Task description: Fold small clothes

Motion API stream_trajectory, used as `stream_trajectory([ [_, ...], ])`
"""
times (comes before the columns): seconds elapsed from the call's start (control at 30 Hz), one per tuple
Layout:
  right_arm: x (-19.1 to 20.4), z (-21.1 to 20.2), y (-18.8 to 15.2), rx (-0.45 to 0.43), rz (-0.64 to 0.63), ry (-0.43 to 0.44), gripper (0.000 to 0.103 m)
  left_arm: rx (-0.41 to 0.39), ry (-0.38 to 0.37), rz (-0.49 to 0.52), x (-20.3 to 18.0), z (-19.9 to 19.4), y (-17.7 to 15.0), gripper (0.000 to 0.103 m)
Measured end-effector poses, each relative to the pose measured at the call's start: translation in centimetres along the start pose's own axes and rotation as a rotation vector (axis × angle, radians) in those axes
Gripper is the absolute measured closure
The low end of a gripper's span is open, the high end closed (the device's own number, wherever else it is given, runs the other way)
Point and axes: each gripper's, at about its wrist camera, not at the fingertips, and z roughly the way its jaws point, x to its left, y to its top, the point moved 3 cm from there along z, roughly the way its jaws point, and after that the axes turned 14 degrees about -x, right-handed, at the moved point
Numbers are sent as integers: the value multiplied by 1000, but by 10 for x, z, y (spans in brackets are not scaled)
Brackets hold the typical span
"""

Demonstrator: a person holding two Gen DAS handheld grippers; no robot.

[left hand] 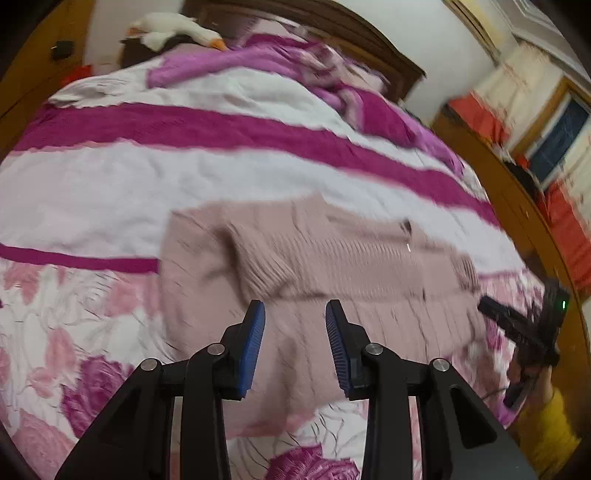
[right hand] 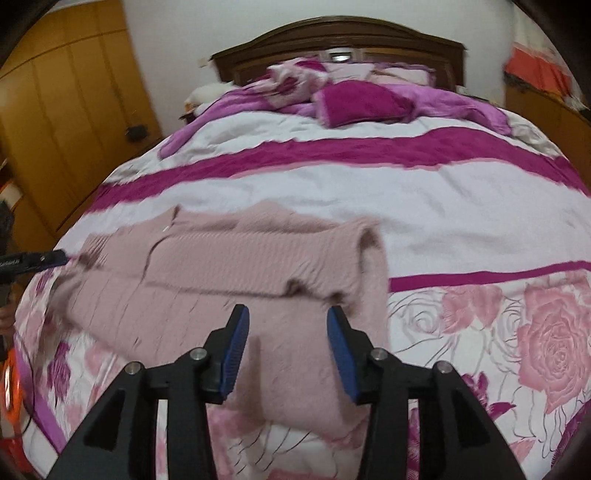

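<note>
A wide bed fills the room, its cover white with magenta stripes and pink roses toward the foot. At its head stands a dark carved wooden headboard against a white wall. Crumpled purple bedding and a magenta pillow lie just below the headboard. Left of the bed, orange-brown wardrobe doors. A plush goose rests beside the headboard. Right of the bed, a dark window.

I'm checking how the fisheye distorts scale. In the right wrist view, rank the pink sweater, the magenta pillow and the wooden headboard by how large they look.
1. pink sweater, clearly largest, though it lies nearest the camera.
2. wooden headboard.
3. magenta pillow.
Headboard and pillow sit far back, so their true sizes stay unsure.
</note>
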Motion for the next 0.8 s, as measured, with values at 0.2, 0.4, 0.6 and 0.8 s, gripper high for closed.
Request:
stream_trajectory([
  [0.2,4,25,-8,62,-74,-33,76,86,21,80,-10,44,-14,91],
  [0.4,1,57,14,62,-111,-68,79,46,42,74,-7,73,14,91],
  [0.6,-20,83,52,-10,27,-128,79,-31,83,-10,8,85,54,91],
  [0.8,-28,79,60,-33,71,-130,78,-59,77,0,10,69,64,91],
])
